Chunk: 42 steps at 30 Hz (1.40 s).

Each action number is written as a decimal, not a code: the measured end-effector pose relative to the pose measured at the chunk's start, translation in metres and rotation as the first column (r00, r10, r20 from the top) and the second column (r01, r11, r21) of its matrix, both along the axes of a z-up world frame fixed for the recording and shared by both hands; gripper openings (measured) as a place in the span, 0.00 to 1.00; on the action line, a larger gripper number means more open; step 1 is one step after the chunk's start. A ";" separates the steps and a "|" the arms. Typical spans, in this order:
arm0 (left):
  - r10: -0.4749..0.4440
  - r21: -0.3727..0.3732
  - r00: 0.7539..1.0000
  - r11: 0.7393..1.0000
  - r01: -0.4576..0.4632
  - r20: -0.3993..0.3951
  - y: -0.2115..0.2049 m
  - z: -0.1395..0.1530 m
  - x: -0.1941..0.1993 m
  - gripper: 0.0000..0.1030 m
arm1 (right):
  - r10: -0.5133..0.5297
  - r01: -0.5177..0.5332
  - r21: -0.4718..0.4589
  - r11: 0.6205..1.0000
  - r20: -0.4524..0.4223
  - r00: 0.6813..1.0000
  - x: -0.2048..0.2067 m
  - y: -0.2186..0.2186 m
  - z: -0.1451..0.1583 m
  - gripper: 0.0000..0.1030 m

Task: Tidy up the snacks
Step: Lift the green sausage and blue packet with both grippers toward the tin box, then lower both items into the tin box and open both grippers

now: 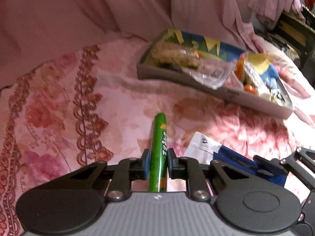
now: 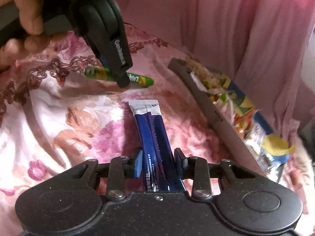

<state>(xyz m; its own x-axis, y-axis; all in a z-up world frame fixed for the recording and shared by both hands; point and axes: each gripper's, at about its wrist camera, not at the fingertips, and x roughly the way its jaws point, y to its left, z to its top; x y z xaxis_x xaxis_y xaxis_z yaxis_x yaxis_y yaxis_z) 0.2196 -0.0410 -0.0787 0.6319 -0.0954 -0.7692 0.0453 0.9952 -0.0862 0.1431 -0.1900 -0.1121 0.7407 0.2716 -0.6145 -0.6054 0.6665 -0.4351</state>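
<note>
**A:** Bedspread first? I see pink floral fabric point(image 1: 59, 102), woven and lightly ribbed, with a lacy brown border, and plain pink curtains point(image 1: 137, 5) hanging behind it.

**B:** Same from my seat. On it sits a shallow grey rectangular tray point(image 1: 177, 75), card-like, crowded with crinkly clear and foil snack wrappers point(image 1: 212, 70) in yellow, blue and orange. The motion blurs them, so I cannot read any.

**A:** And the loose snacks?

**B:** A long flat glossy dark-blue sachet with a white sealed end point(image 2: 155, 135) lies on the fabric just beside the tray. I have the right gripper point(image 2: 158, 162) over it, the sachet running between the fingers; the blue pads stand apart and I see a gap on either side.

**A:** My left gripper point(image 1: 159, 162) is pinched on the slim shiny green stick pack with yellow print point(image 1: 159, 149), pads pressed to both its sides, its far tip pointing towards the tray.

**B:** In my right wrist view that stick sits level just above the bedspread, beyond the sachet's white end.
</note>
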 end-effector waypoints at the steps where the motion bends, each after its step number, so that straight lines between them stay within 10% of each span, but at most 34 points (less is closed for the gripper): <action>1: 0.007 0.002 1.000 1.000 -0.007 0.018 0.000 0.003 0.000 0.19 | -0.006 0.006 0.006 1.000 0.008 1.000 0.000 -0.001 0.001 0.34; 26: 0.150 -0.062 0.972 0.988 -0.141 0.182 0.009 0.030 -0.008 0.18 | -0.144 0.122 0.139 0.983 0.159 0.977 0.008 -0.019 0.028 0.34; 42: 0.012 -0.070 0.946 0.997 0.011 0.323 -0.067 0.066 0.051 0.18 | -0.481 0.395 0.406 0.824 0.133 0.867 0.069 -0.088 0.054 0.34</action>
